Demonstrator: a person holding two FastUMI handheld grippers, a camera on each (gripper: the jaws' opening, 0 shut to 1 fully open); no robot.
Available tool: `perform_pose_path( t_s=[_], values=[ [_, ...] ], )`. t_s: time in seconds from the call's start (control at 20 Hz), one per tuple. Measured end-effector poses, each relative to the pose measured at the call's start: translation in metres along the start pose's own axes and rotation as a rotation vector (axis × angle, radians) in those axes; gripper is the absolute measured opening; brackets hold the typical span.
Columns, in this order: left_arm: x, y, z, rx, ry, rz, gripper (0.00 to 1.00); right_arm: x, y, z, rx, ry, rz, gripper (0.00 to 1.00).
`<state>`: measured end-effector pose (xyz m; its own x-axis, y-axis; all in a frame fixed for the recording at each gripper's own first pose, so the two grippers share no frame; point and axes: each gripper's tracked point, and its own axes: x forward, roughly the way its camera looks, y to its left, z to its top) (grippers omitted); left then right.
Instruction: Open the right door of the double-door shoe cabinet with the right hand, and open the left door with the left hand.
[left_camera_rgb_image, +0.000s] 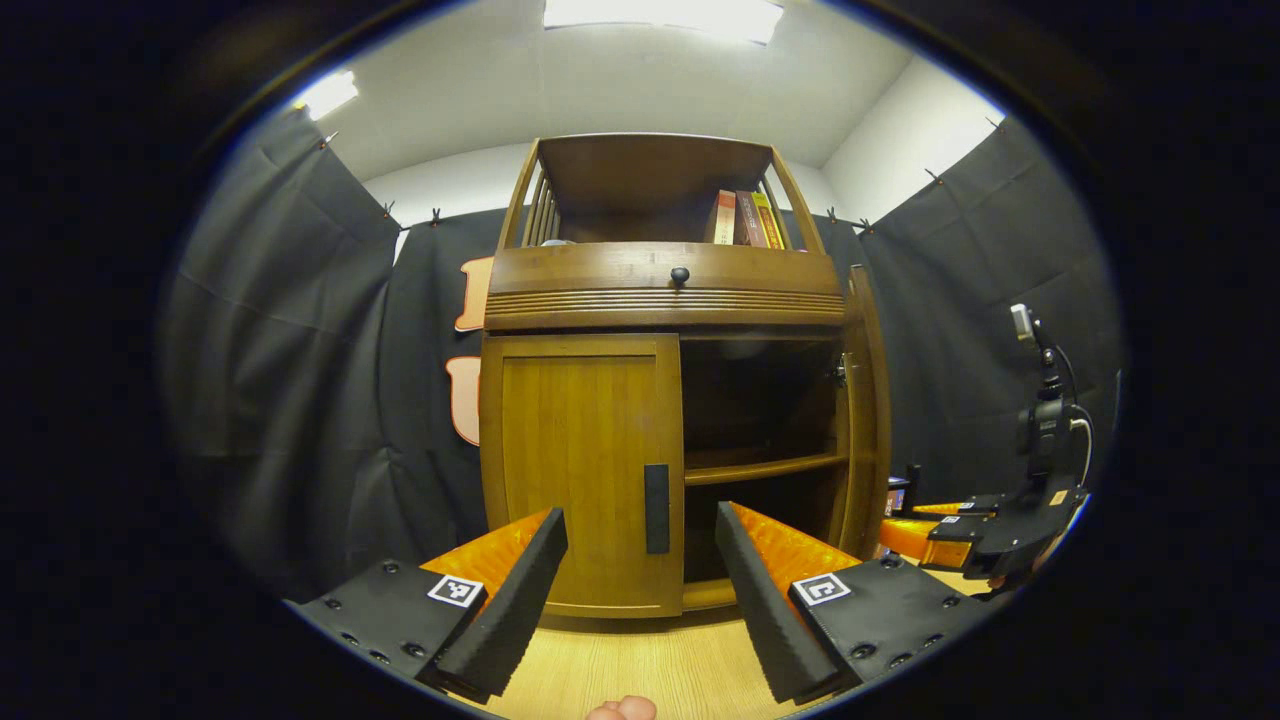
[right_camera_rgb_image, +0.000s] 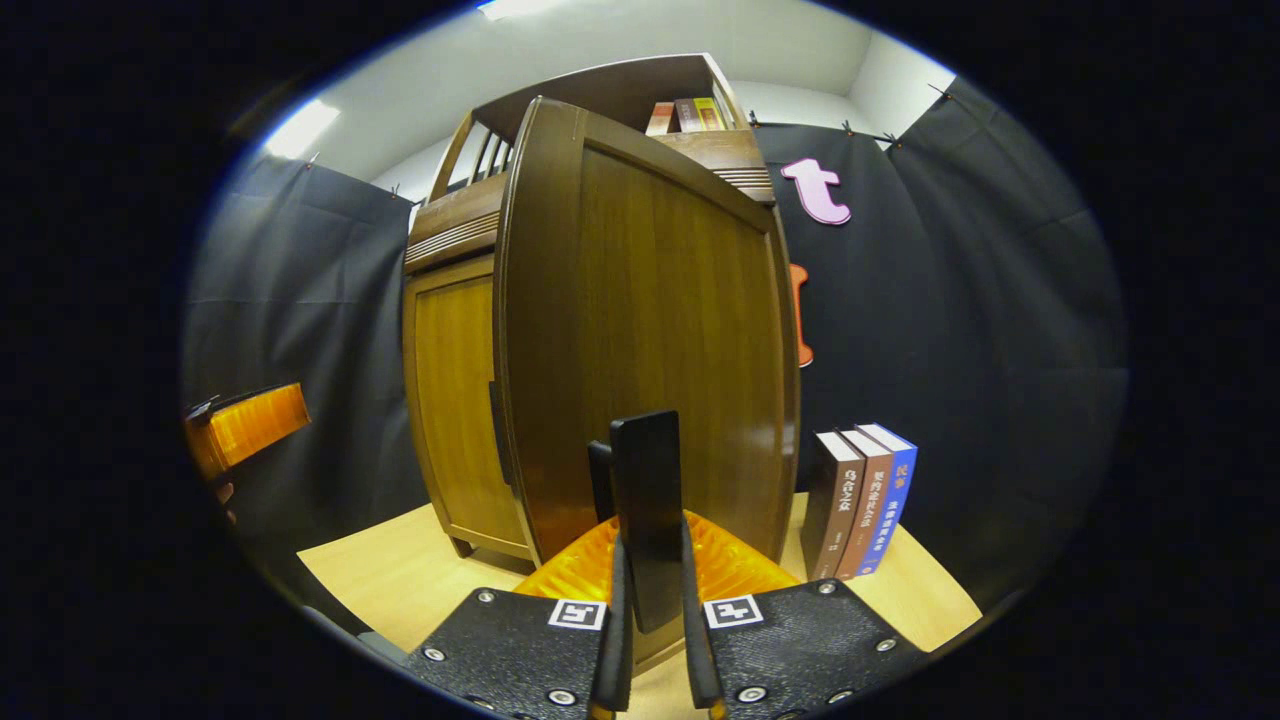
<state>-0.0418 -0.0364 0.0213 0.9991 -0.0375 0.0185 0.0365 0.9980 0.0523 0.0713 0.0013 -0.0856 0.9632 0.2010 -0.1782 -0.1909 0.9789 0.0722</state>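
The double-door shoe cabinet (left_camera_rgb_image: 660, 290) stands on a light wooden surface (left_camera_rgb_image: 640, 660) against the booth's black cloth wall. In the left gripper view, the left door (left_camera_rgb_image: 580, 470) is closed, its dark vertical handle (left_camera_rgb_image: 656, 508) near the inner edge. The left tool (left_camera_rgb_image: 640, 580) hovers in front of this door with its fingers spread wide apart, holding nothing; the handle lies between and beyond the fingertips, not touching them. The right door (left_camera_rgb_image: 868, 400) is swung outward, exposing a dark interior with a shelf (left_camera_rgb_image: 765, 468). Books (left_camera_rgb_image: 745, 218) stand in the cabinet's upper compartment above a drawer with a round knob (left_camera_rgb_image: 680, 274).

In the right gripper view, the right tool (right_camera_rgb_image: 650, 560) is closed on the right door's handle (right_camera_rgb_image: 648, 510), both fingers pressing its sides. The opened right door fills the centre; the left door is behind it at left. Three upright books (right_camera_rgb_image: 865, 500) stand on the surface just beside the door's far edge. The left tool's orange finger appears at far left.
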Motion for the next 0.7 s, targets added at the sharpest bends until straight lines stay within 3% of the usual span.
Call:
perform_pose_path(
  t_s=[0.15, 0.3, 0.35, 0.4, 0.55, 0.7],
  values=[
    [0.000, 0.001, -0.002, -0.009, 0.005, -0.001, 0.96, -0.011, -0.021, 0.001, -0.022, 0.016, -0.038, 0.19],
    [0.000, 0.000, -0.007, -0.012, 0.013, -0.003, 0.96, -0.021, -0.045, 0.001, -0.033, 0.015, -0.093, 0.16],
    [0.001, 0.001, -0.008, -0.014, 0.015, -0.001, 0.98, -0.024, -0.055, 0.000, -0.038, 0.016, -0.117, 0.26],
    [0.003, 0.000, -0.009, -0.017, 0.016, -0.002, 0.96, -0.027, -0.062, 0.002, -0.043, 0.011, -0.141, 0.14],
    [0.004, -0.001, -0.011, -0.023, 0.020, -0.010, 0.95, -0.030, -0.086, -0.002, -0.049, 0.008, -0.201, 0.11],
    [0.004, -0.003, -0.013, -0.024, 0.020, -0.015, 0.97, -0.032, -0.097, -0.001, -0.068, 0.001, -0.201, 0.06]
  ],
)
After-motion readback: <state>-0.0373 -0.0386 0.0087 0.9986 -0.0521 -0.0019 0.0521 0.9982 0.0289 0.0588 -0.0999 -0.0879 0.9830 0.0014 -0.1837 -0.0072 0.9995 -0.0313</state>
